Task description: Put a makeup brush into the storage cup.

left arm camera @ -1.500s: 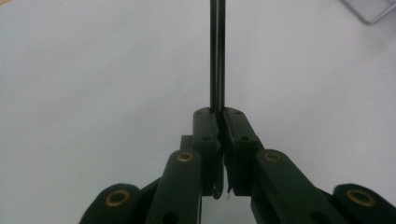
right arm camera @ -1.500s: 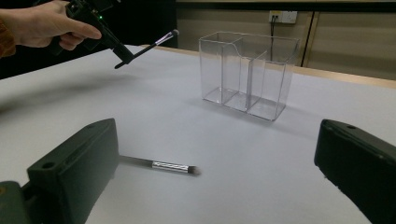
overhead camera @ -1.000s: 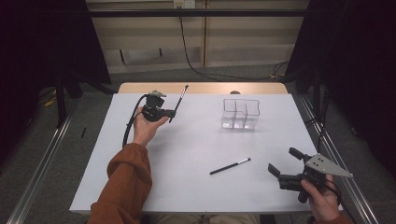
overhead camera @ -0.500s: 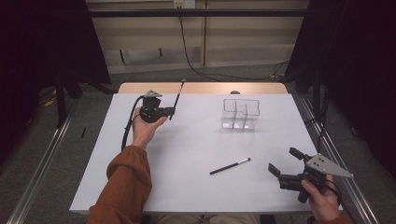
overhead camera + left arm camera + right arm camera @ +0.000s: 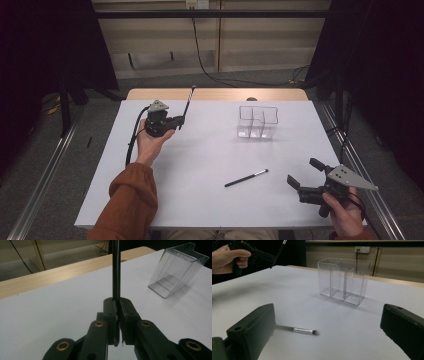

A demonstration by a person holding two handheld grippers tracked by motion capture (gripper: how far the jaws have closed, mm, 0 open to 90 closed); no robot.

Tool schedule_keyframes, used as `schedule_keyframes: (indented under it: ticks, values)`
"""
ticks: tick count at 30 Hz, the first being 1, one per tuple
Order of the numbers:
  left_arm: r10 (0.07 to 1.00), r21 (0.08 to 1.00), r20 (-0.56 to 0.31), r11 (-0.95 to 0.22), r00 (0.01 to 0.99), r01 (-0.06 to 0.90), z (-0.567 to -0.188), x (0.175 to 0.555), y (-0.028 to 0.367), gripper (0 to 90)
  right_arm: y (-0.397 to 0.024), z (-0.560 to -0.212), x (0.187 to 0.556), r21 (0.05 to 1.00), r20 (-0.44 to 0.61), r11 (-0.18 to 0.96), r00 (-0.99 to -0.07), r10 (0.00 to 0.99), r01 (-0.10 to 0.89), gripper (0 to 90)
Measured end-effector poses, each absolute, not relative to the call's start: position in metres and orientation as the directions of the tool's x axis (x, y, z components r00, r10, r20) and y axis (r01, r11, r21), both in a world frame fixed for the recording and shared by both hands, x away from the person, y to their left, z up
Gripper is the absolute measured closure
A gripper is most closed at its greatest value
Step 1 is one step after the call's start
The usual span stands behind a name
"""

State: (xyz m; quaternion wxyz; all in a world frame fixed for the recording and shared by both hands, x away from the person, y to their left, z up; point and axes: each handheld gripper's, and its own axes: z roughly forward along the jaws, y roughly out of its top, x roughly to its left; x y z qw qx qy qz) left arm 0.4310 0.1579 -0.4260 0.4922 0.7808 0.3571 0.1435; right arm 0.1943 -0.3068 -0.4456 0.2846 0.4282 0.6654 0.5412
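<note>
1. The held brush (image 5: pixel 188 103) is a thin dark stick clamped in the left gripper (image 5: pixel 179 121), up off the table near the far left part of the white sheet (image 5: pixel 200 165).
2. In the left gripper view the brush (image 5: pixel 116 270) rises straight up from between the two black jaws, which are pressed together on its lower end.
3. In the high view the brush leans up and away from the gripper, its tip over the wooden table edge (image 5: pixel 215 94).
4. The left hand (image 5: pixel 150 142) grips the tool from below, an orange-brown sleeve (image 5: pixel 127 200) trailing to the near edge.
5. The clear organiser (image 5: pixel 257 121) stands upright on the sheet, well to the right of the held brush, with upright dividers inside.
6. A second brush (image 5: pixel 246 178) lies flat on the sheet, nearer the person, with a silver band near its bristle end (image 5: pixel 315 332).
7. The right gripper (image 5: pixel 305 176) sits low at the near right corner, jaws spread wide with nothing between them, held by the right hand (image 5: pixel 345 215).
8. In the right gripper view the lying brush (image 5: pixel 297 329) is just beyond the left jaw, apart from both jaws.
</note>
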Motion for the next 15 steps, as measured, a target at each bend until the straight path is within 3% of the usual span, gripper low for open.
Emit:
schedule_keyframes:
  ticks: [15]
  values:
    - [0.64, 0.903, -0.111, -0.254, 0.76, 0.346, -0.414, 0.401, 0.157, 84.3, -0.306, -0.446, 0.195, 0.963, 0.089, 0.045, -0.472, 0.877, 0.265, 0.0]
